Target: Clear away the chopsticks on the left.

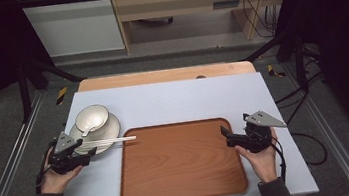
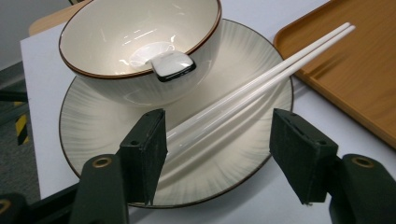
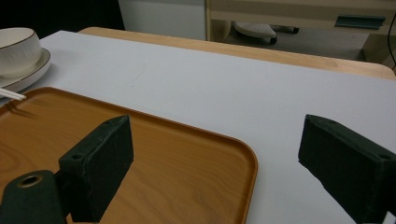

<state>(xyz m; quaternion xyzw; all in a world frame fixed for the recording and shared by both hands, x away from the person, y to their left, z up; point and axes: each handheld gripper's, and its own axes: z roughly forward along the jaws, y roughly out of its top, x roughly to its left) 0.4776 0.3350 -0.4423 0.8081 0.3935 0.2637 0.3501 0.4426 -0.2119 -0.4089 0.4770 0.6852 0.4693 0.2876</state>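
High view: white-topped table (image 1: pixel 172 98), wooden tray (image 1: pixel 180 160), grey floor (image 1: pixel 10 133); both grippers' jaws apart.

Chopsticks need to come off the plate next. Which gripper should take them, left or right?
Left. The left gripper is open with the chopsticks lying between its jaws over the plate. The right gripper sits open at the far side of the tray, well away from them.

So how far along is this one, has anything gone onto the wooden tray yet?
Nothing looks done: the tray is bare. The bowl with a spoon in it sits on the plate beside the tray, chopsticks across the plate's rim. In hand: the left gripper is open around the chopsticks' near ends. The right gripper hovers open at the tray's edge. Any moving is still ahead.
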